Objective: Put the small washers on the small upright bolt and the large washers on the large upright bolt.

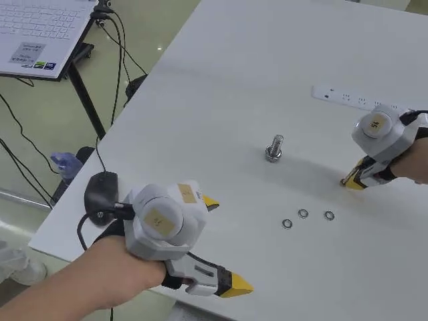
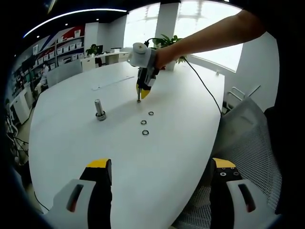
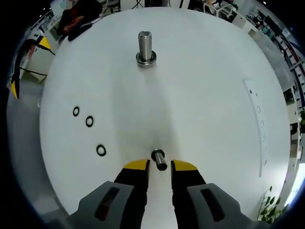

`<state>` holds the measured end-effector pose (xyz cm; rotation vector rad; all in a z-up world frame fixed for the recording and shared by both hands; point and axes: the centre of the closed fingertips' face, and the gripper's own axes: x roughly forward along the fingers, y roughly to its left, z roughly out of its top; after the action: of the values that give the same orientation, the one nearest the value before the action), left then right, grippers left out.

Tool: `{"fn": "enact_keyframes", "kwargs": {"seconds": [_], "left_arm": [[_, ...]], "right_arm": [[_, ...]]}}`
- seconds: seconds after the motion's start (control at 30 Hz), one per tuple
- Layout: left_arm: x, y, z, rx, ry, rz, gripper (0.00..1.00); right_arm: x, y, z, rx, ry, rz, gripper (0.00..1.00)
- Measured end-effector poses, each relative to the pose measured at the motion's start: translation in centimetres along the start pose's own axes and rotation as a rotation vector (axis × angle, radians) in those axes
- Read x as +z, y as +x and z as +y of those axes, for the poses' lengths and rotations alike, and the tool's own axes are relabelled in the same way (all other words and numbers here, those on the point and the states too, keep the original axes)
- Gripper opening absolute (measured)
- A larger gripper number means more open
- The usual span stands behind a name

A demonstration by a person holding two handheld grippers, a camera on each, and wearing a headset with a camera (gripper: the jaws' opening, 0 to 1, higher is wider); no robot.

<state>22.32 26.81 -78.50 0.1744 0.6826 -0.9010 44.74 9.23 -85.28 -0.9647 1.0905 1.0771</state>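
Straddling the small bolt (image 3: pixel 158 157) with the right tool (image 3: pixel 160 165), bottom centre of the right gripper view; cannot tell if clamped. Could topple it with one careless nudge, or scatter the small washers (image 1: pixel 303 213) lying loose lower right on the desk (image 1: pixel 221 100). Holding the left tool (image 2: pixel 161 163) wide apart, empty. Can't read the laptop sticker (image 1: pixel 30 53), upper left.

You work at a broad white table (image 1: pixel 234 80) with a rounded edge. A white power strip (image 1: pixel 348 98) lies at its far right. To your left, off the table, a laptop (image 1: pixel 40 30) sits on a black stand (image 1: pixel 87 100), and black cables (image 1: pixel 122 50) trail over a glossy pale-green floor (image 1: pixel 160 40). In the left gripper view you see tall bright windows (image 2: pixel 209 28), a white pillar (image 2: pixel 167 19), a plant (image 2: pixel 164 42), shelves (image 2: pixel 66 45) along a wall, a curved ceiling light (image 2: pixel 71 14) and a grey mesh chair (image 2: pixel 243 124) beside the table.
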Motion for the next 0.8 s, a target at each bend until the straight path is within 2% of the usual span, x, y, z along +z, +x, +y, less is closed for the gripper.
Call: {"fn": "enact_keyframes", "kwargs": {"seconds": [0.37, 0.8], "left_arm": [[0.4, -0.4, -0.3, -0.003, 0.019, -0.003, 0.84], [0.8, -1.3, -0.4, 0.006, 0.04, -0.002, 0.84]], "right_arm": [[0.3, -1.9, 0.7, -0.01, -0.004, -0.013, 0.19], [0.7, -3.8, 3.4, 0.001, -0.026, -0.027, 0.2]]}}
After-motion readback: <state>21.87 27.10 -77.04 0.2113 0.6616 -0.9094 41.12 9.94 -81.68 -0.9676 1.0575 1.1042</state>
